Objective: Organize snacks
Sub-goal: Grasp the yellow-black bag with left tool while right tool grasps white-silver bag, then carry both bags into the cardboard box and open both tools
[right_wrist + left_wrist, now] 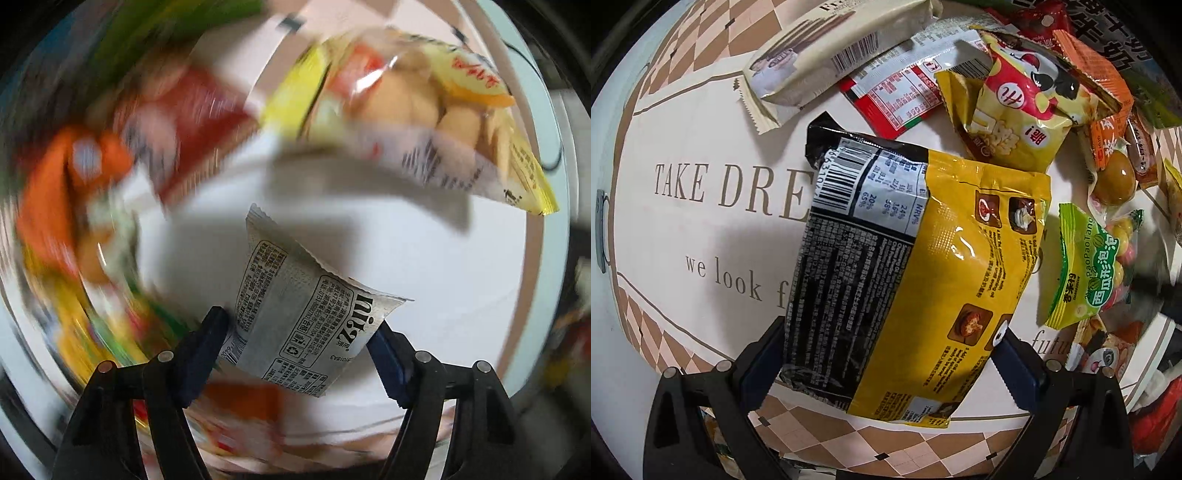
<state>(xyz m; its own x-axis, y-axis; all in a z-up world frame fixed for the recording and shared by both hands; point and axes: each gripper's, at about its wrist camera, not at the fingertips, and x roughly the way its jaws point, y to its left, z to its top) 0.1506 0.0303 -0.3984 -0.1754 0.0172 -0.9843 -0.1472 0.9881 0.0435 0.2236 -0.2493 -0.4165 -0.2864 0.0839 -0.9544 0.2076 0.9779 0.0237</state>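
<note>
I had left claw clamped on yellow-black bag, right claw pinching grey packet, both lifted clear of pile for sorting.

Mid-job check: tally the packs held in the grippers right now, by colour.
Yellow-and-black pack: 1, in the left gripper
Grey-white pack: 1, in the right gripper
Total: 2

Checkered-bordered tablecloth with printed lettering
</note>
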